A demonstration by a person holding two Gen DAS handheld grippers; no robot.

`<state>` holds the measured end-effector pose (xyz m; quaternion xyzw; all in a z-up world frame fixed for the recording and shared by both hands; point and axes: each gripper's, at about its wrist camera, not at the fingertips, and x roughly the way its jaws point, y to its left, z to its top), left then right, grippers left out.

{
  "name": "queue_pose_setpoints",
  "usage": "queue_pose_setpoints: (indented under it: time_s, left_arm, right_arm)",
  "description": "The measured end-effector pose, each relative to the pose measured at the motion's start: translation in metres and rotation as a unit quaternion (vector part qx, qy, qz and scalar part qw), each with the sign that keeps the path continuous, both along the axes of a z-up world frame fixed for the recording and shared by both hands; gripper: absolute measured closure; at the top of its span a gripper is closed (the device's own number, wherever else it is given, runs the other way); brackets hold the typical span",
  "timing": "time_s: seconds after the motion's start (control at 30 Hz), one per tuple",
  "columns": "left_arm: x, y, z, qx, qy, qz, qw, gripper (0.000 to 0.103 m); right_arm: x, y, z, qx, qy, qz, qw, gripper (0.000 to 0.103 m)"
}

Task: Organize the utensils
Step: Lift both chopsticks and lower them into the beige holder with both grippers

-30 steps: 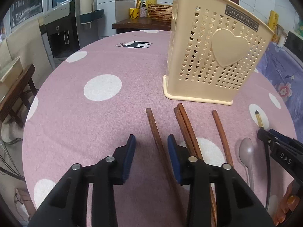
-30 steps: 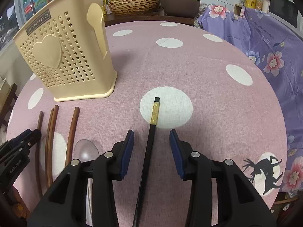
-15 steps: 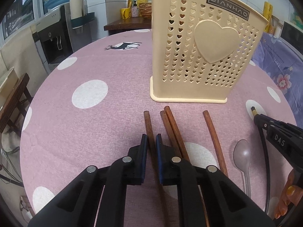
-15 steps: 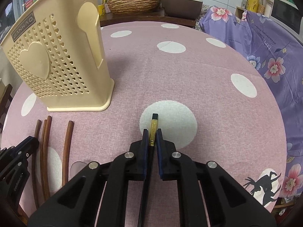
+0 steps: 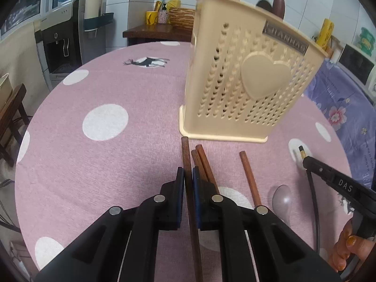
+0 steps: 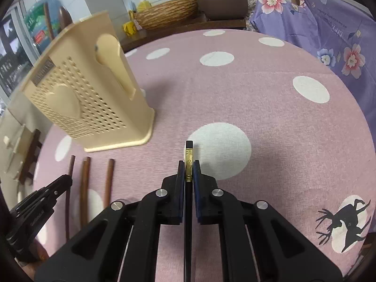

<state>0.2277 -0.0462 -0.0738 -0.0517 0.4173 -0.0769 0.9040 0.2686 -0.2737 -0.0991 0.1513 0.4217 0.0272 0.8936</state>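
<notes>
A beige perforated utensil holder with a heart stands on the pink dotted table; it also shows in the right wrist view. My left gripper is shut on a brown wooden chopstick. Three more brown chopsticks and a clear spoon lie to its right. My right gripper is shut on a black chopstick with a gold band; this gripper also shows in the left wrist view.
The holder holds a few dark utensils. A water dispenser and a wooden side table stand behind the round table. A purple floral cloth lies to the right. The table edge curves at left.
Both grippers went from open to shut, each closing on its chopstick. Both have since lifted and tilted, and the holder looks nearer.
</notes>
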Motion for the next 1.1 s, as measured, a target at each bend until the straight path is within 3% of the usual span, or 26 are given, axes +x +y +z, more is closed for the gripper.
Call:
queue_pose_setpoints:
  time_s: [0.27,0.57,0.7,1.1]
  left_arm:
    - [-0.022,0.022,0.052,-0.066,-0.046,-0.011,0.9967,0.095]
    - [-0.048,0.041,0.114,-0.076,-0.124,-0.011,0.9893,0.095]
    - [-0.049,0.044,0.128,-0.066,-0.148,-0.004,0.9867,0.095]
    - [-0.046,0.045,0.140,-0.062,-0.163,-0.007,0.9845,0.095]
  right_arm:
    - [-0.034,-0.006,0.055,0.031,-0.081,0.032,0.996,0.095]
    - [-0.070,-0.017,0.125,0.028,-0.172,0.053,0.983,0.095]
    - [-0.075,-0.019,0.144,0.020,-0.189,0.056,0.980,0.095]
    - [-0.075,-0.008,0.164,-0.010,-0.203,0.067,0.977,0.095]
